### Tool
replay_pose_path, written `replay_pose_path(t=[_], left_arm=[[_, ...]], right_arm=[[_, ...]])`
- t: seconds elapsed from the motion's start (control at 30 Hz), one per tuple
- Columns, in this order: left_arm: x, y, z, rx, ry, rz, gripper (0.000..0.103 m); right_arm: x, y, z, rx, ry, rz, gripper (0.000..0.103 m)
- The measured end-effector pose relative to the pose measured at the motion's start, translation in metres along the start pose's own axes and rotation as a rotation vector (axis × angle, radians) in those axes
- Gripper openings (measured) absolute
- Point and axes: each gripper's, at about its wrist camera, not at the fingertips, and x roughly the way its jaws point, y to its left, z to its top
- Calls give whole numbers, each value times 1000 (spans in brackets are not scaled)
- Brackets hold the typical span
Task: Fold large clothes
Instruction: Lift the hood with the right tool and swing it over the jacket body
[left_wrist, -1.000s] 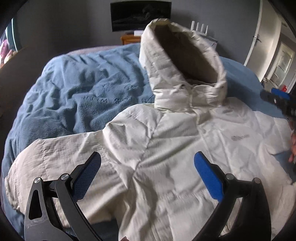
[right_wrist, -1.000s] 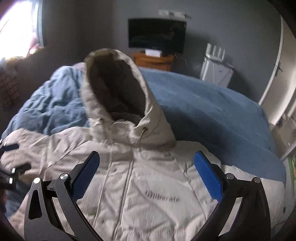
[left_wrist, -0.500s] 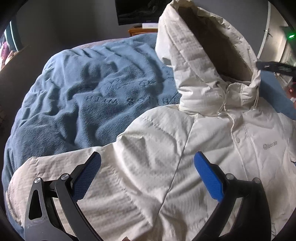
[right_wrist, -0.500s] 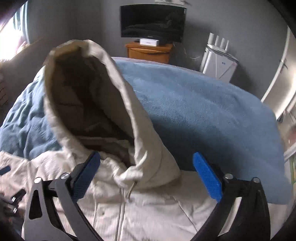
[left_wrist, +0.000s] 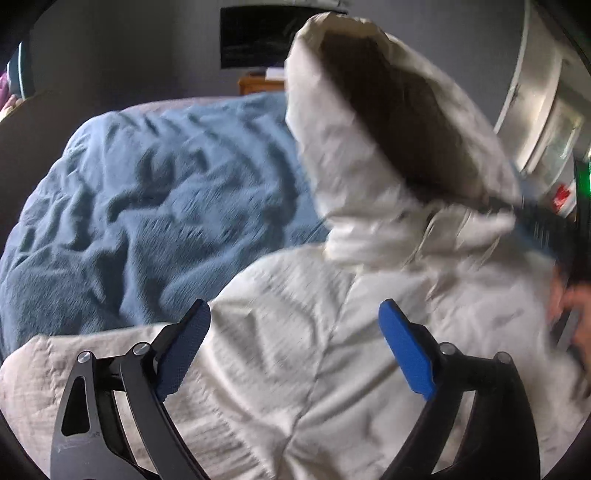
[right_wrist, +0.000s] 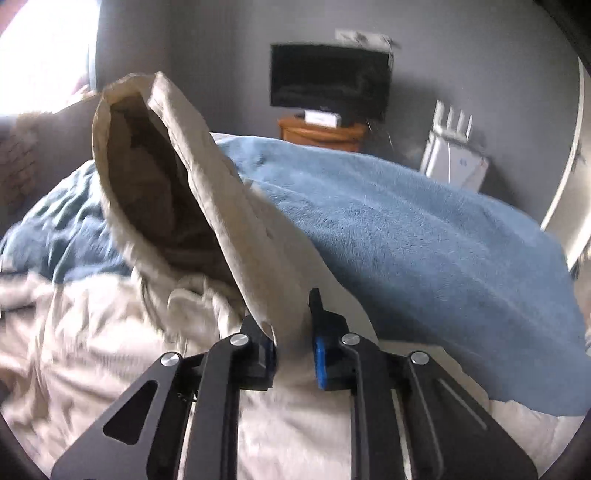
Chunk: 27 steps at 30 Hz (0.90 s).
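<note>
A cream hooded jacket (left_wrist: 295, 350) lies front up on a bed, and its hood (left_wrist: 351, 147) stands raised. My left gripper (left_wrist: 293, 314) hovers over the jacket's shoulder, near the sleeve. Its jaws are wide apart and closing slightly, with nothing pressed between the pads. In the right wrist view, my right gripper (right_wrist: 293, 332) is closing, and its blue pads pinch the lower edge of the hood (right_wrist: 207, 177) by the collar. From the left wrist view, the right gripper (left_wrist: 539, 221) shows at the hood's right side, with a hand (left_wrist: 576, 306) below it.
A rumpled blue blanket (right_wrist: 406, 229) covers the bed around the jacket. Beyond the bed, a dark TV (right_wrist: 328, 79) stands on a wooden cabinet (right_wrist: 321, 133). A white device (right_wrist: 454, 162) sits against the grey wall, and a door (left_wrist: 535, 110) is on the right.
My right gripper dropped to the hood's base and went from wide open to pinched on the fabric. The left gripper shifted left along the shoulder, and its jaws narrowed a little.
</note>
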Motion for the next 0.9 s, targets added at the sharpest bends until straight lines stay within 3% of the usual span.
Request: replay_pose_path(t=[0.07, 0.23, 0.3, 0.33, 0.37, 0.47, 0.53, 0.67, 0.77, 0.83, 0.9], left_arm=[[-6, -9, 10, 23, -35, -1, 89], [-36, -36, 40, 102, -222, 62, 93], [-40, -46, 47, 146, -241, 63, 94], [-40, -52, 48, 174, -228, 73, 84], [-38, -57, 46, 208, -211, 80, 61], [-31, -68, 33, 279, -128, 102, 27], [-36, -67, 18, 278, -103, 88, 21], [-59, -75, -26, 304, -64, 40, 20], [-72, -88, -65, 360, -26, 4, 20], [-73, -93, -83, 354, 10, -22, 20], [-68, -93, -98, 358, 41, -31, 20]], right_arm=[[-14, 4, -19, -27, -19, 11, 13], [-33, 10, -56, -23, -9, 56, 13], [-35, 12, -66, -23, -3, 69, 13], [-36, 12, -68, -20, -5, 66, 13], [-38, 12, -72, -17, -4, 67, 13], [-42, 8, -69, 11, -7, 72, 13], [-44, 0, -66, 38, -6, 80, 13], [-52, -13, -69, 89, 20, 132, 14], [-60, -15, -78, 104, 80, 198, 28], [-70, -15, -87, 93, 103, 259, 51], [-80, -11, -94, 47, 120, 270, 61]])
